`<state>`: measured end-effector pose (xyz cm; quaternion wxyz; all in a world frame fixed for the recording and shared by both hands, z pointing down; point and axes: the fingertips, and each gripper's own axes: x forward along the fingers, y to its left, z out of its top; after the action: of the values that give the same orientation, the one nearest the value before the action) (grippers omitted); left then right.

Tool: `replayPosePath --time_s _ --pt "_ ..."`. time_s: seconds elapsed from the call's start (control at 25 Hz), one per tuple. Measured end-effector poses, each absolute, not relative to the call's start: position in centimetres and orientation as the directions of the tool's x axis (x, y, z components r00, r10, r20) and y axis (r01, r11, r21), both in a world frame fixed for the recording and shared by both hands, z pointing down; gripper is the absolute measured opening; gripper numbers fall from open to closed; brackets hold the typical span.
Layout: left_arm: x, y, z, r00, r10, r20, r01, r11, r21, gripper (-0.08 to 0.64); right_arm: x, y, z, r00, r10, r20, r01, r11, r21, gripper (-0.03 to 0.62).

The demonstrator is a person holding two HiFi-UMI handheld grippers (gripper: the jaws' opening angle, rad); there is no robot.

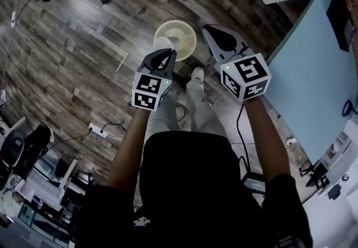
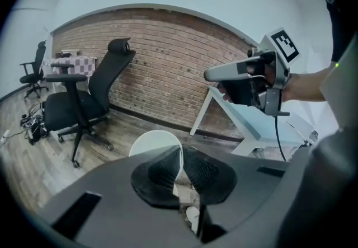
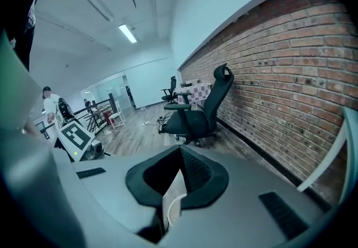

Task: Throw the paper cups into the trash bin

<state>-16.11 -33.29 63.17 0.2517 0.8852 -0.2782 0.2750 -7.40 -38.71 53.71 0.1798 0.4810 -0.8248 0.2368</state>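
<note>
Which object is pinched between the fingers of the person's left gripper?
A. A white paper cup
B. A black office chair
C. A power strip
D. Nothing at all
A: in the left gripper view, the left gripper has its fingers closed on the rim of a white paper cup.

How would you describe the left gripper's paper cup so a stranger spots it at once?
On the wood-plank floor, find the round cream trash bin ahead of the person's feet. At its left edge the left gripper pinches a paper cup by its wall. It is plain white and smooth; the bin is ribbed and wider.
</note>
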Motion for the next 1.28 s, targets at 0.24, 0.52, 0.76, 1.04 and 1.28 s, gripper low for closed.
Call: replayPosePath --time_s 0.24,0.52,0.76,1.04,1.28 --pt "-15.7 -35.0 70.8 0.687 -0.263 0.677 -0.601 -0.730 0.326 0.025 -6.4 -38.3 60.3 -0.426 -0.693 0.582 -0.905 0.333 -0.267 0.003" --pt "-15.3 -36.0 79.0 0.658 -0.236 0.715 -0.615 -0.716 0.330 0.025 -6.1 -38.3 68.4 -0.411 -0.653 0.637 -0.912 0.291 -0.290 0.003" --pt "-15.5 -35.7 86.9 0.648 -0.185 0.739 -0.608 -0.710 0.355 0.025 -7.0 -38.4 74.5 -0.427 -0.623 0.655 -0.904 0.289 -0.315 0.003" --pt "-14.9 -35.2 93.5 0.646 -0.148 0.749 -0.599 -0.706 0.377 0.025 -6.9 -37.0 80.8 -0.415 -0.590 0.693 -0.910 0.243 -0.337 0.003" --pt "-15.2 -34.7 98.7 0.622 -0.131 0.772 -0.606 -0.705 0.368 0.025 -7.1 -36.3 84.8 -0.415 -0.572 0.708 -0.908 0.213 -0.360 0.003"
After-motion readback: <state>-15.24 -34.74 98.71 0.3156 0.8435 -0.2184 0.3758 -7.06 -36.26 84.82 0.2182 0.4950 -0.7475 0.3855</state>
